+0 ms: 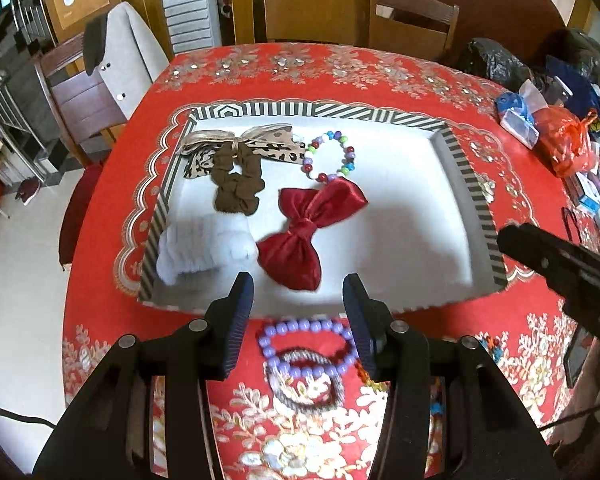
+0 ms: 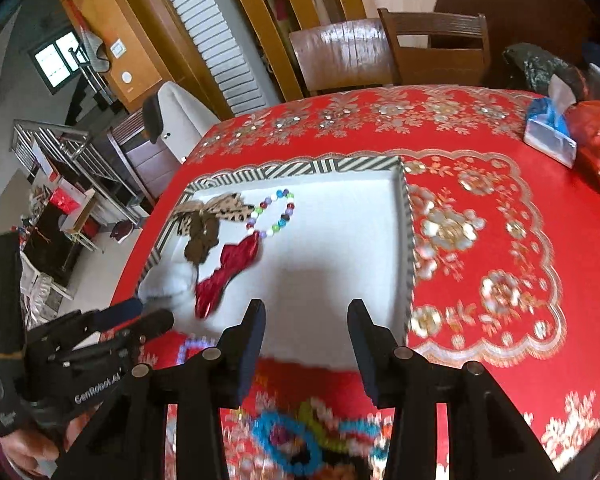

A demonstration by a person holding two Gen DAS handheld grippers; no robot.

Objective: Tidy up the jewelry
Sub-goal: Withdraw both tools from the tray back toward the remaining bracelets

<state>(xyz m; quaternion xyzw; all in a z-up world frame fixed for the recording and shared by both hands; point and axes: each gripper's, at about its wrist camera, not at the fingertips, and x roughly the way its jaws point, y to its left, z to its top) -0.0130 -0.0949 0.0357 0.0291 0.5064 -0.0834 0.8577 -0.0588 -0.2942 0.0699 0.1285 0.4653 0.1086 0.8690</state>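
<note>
The purple bead bracelet [image 1: 308,344] lies on the red tabletop [image 1: 440,72] just near of the striped tray [image 1: 476,196], overlapping a grey corded hair tie [image 1: 312,380]. Your left tool [image 1: 298,300] hangs above it, released and holding nothing, its tips spread to either side of the bracelet.

Inside the tray, on its left half, sit a red satin bow [image 1: 308,232], a multicoloured bead bracelet [image 1: 330,156], a brown scrunchie [image 1: 236,184] on a leopard-print bow [image 1: 204,152], and a white fluffy band [image 1: 196,248]. The right half is bare.

Your right tool [image 2: 306,326] is likewise unclenched and empty, poised over the tray's near edge, with a blurred heap of bright blue and green pieces [image 2: 296,436] on the tabletop beneath it.

Since the bracelet rests across the hair tie, closing on it may catch both, dragging the tie along or dropping it short of the tray. Round beads can also slip from the pads. With both tools close together, they could knock each other.
</note>
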